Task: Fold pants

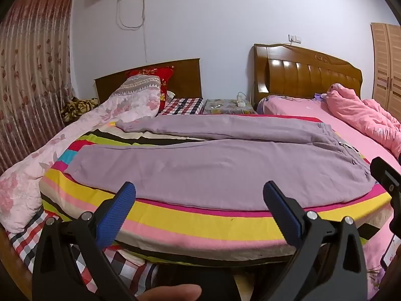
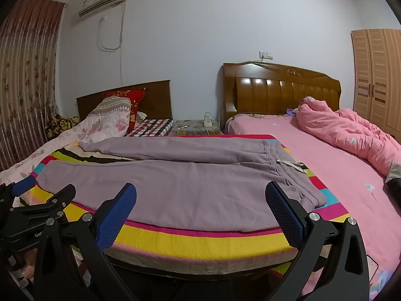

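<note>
Both grippers, left [image 1: 199, 200] and right [image 2: 200, 202], are hovering spread and empty at the near bed edge, facing pants [image 1: 213, 168] lying crosswise on the striped blanket [image 1: 190, 222], waistband [image 2: 290, 168] nearer the right gripper.

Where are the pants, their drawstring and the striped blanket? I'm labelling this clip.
pants [image 2: 175, 188]: right wrist view, middle of the near leg.
drawstring [image 2: 292, 164]: right wrist view, white cord at the waistband.
striped blanket [image 1: 200, 215]: left wrist view, yellow stripe on the front edge.
</note>
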### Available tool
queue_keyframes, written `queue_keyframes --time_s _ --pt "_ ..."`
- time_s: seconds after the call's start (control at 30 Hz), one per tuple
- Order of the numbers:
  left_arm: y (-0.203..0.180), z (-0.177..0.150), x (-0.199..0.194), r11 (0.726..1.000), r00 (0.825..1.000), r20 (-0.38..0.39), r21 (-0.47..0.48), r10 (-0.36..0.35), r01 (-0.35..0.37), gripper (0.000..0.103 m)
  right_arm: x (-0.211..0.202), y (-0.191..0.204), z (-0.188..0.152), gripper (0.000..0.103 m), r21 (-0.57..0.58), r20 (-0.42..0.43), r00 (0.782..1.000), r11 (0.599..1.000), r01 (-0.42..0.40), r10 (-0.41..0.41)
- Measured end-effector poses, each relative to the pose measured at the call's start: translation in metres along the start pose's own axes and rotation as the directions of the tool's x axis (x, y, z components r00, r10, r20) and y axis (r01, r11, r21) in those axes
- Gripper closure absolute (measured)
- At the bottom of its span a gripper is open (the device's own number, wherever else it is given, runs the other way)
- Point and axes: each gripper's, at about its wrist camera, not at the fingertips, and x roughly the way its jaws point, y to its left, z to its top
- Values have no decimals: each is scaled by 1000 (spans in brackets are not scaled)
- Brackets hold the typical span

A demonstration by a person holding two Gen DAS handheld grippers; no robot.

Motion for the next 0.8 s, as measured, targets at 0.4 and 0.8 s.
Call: queue_keyframes --time_s 0.4,0.8 --pt "0 0 0 1000 1000 1 -3 -5 5 1 4 -2 0 4 -2 -8 1000 1000 0 0" --pt "3 -4 0 1000 1000 -5 -2 -7 7 1 6 2 -3 4 -3 -15 1000 1000 -7 7"
